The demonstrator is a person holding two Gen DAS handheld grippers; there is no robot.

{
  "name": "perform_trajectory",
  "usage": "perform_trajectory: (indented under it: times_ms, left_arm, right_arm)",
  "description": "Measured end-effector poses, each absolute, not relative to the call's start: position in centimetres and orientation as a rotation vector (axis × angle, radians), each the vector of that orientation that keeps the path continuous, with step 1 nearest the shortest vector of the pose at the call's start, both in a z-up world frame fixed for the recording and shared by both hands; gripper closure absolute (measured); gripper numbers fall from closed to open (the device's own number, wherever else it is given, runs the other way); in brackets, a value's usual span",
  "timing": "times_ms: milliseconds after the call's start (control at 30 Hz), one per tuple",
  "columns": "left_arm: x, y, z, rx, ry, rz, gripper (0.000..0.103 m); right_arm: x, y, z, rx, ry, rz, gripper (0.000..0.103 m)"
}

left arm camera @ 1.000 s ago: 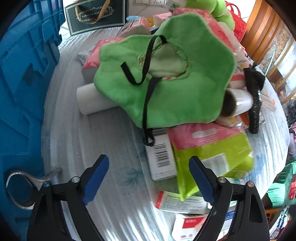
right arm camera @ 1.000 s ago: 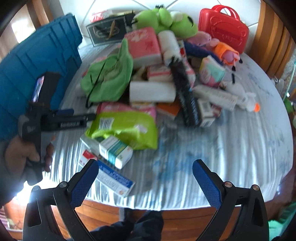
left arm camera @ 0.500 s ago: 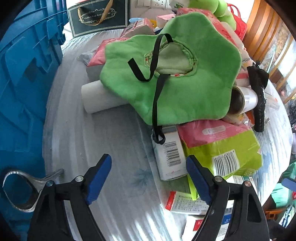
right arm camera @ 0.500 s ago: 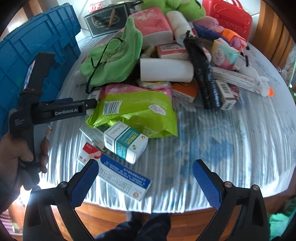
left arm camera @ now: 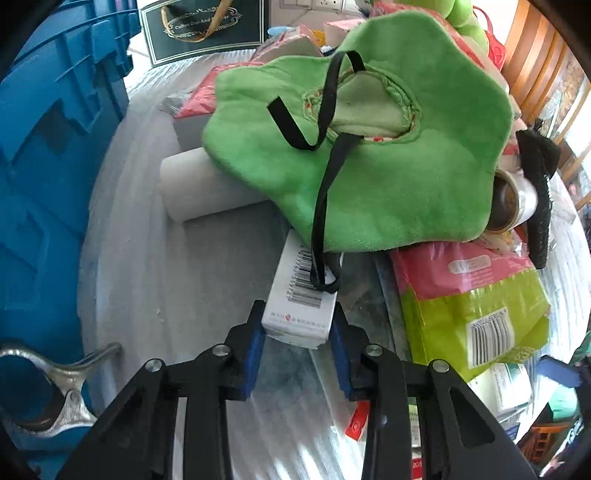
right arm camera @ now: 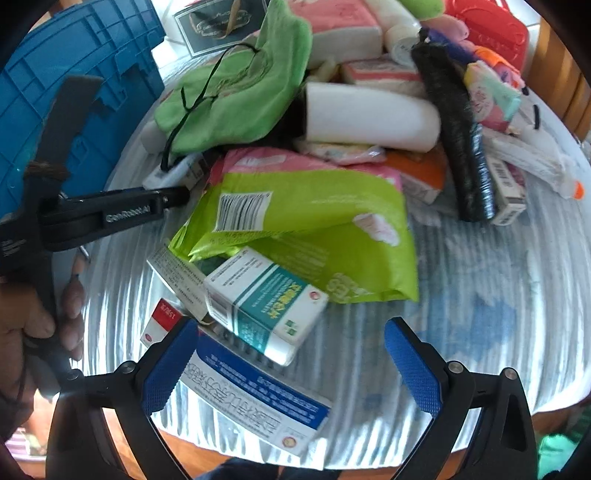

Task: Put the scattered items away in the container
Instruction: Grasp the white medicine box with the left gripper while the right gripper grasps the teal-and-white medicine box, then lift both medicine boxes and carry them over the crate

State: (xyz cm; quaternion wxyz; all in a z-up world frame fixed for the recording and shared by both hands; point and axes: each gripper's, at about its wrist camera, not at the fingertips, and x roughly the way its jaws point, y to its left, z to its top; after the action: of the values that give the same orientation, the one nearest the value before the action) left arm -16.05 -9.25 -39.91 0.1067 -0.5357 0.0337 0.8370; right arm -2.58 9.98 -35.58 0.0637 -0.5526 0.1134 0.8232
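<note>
My left gripper [left arm camera: 297, 343] is shut on a small white box with a barcode [left arm camera: 301, 295], whose far end lies under a green plush cloth [left arm camera: 369, 162] with a black strap looped over it. The blue crate [left arm camera: 40, 184] stands to the left. My right gripper [right arm camera: 291, 365] is open and empty, low over a white and teal box [right arm camera: 266, 299] and a blue and white box [right arm camera: 255, 395] near the table's front edge. The left gripper shows in the right wrist view [right arm camera: 177, 195], shut on the same box [right arm camera: 173, 173].
A pile covers the table: a lime green pack [right arm camera: 314, 229], pink packs [left arm camera: 458, 266], a white roll [right arm camera: 369, 118], a black brush [right arm camera: 458, 147], a red case [right arm camera: 487, 26], plush toys. A dark gift box [left arm camera: 203, 29] stands at the back. A metal clip [left arm camera: 55, 387] hangs at the crate.
My left gripper moved forward and closed on the white barcode box. My right gripper moved lower and closer to the boxes at the front edge, still open.
</note>
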Motion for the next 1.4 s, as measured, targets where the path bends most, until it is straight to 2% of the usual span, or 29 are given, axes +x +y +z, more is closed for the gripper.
perform_trajectory:
  times_ms: [167, 300, 400, 467, 1067, 1400]
  left_arm:
    - [-15.1, -9.9, -39.0, -1.527, 0.061, 2.481, 0.073]
    - [-14.8, -10.1, -38.6, -1.521, 0.061, 2.488, 0.074]
    - [-14.1, -9.9, -38.2, -1.516, 0.058, 2.495, 0.074]
    - [-13.5, -9.8, -38.1, -1.509, 0.058, 2.502, 0.074]
    - [-12.4, -9.7, -35.0, -1.426, 0.041, 2.529, 0.074]
    - [-10.9, -8.8, -29.7, -1.341, 0.045, 2.563, 0.074]
  right_arm:
    - [-3.4, 9.9, -36.3, -1.652, 0.398, 2.475, 0.000]
    - [-4.2, 9.6, -36.6, -1.638, 0.371, 2.469, 0.003]
    - [-4.5, 9.7, -36.8, -1.643, 0.373, 2.445, 0.015]
    - [-4.5, 9.6, -36.9, -1.656, 0.384, 2.439, 0.035]
    - [-3.6, 11.1, -30.5, -1.515, 0.294, 2.497, 0.035]
    - [-1.4, 11.7, -25.1, -1.413, 0.282, 2.530, 0.035]
